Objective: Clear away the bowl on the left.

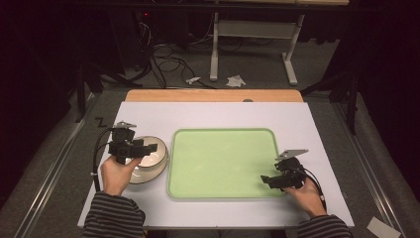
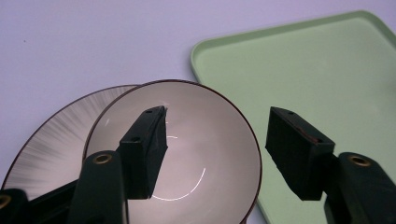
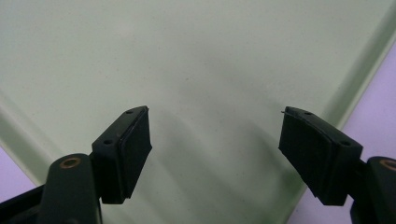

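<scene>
The left gripper (image 2: 215, 149) stands wide open, holding nothing; the bowl (image 2: 205, 154) lies under its jaws. The right gripper (image 3: 215, 154) is open too, empty, over the tray (image 3: 196, 65).

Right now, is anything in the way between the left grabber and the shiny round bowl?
Nothing visible. The left gripper hangs over the shiny round bowl with the dark rim, jaws open, one over its inside and one past its rim. The bowl sits on a pale round plate beside the light green plastic tray.
</scene>
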`<state>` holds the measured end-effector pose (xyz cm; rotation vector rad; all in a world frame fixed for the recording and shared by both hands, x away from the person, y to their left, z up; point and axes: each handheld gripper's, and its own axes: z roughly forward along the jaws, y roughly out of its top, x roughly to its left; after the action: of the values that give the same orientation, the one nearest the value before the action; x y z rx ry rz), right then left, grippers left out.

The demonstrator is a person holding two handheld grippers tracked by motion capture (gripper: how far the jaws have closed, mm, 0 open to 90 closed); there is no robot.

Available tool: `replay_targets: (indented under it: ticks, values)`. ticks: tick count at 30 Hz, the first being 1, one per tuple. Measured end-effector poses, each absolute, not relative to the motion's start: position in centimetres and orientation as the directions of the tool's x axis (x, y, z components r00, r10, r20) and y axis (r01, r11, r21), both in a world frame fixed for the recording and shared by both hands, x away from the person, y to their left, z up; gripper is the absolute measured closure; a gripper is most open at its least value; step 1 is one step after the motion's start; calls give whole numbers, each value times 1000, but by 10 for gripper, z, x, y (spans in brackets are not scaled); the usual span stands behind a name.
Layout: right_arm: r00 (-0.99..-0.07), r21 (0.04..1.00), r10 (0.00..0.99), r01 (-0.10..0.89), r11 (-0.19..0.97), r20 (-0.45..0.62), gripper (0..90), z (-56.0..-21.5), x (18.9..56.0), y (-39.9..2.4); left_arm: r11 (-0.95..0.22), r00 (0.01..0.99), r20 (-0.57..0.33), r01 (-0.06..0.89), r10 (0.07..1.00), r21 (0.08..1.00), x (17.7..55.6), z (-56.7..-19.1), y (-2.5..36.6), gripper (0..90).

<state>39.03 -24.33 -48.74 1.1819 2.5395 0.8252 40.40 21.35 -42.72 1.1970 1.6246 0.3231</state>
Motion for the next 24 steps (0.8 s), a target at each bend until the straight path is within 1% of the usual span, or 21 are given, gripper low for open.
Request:
replay_targets:
  ticks: [8, 13, 15, 24]
  values:
    - [-651, 577, 758, 634, 515, 40, 264, -487, 390, -243, 480, 15, -575, 534, 818, 696, 406, -428, 223, 373]
    - [-650, 578, 759, 634, 514, 38, 264, -487, 390, -243, 464, 4, -548, 527, 837, 713, 406, -428, 227, 367]
    - [-652, 579, 758, 632, 516, 36, 264, -487, 390, -243, 471, -4, -551, 525, 835, 709, 407, -428, 229, 363]
    - [-654, 580, 756, 628, 519, 31, 263, -487, 390, -244, 484, -65, -529, 509, 846, 712, 411, -435, 243, 358]
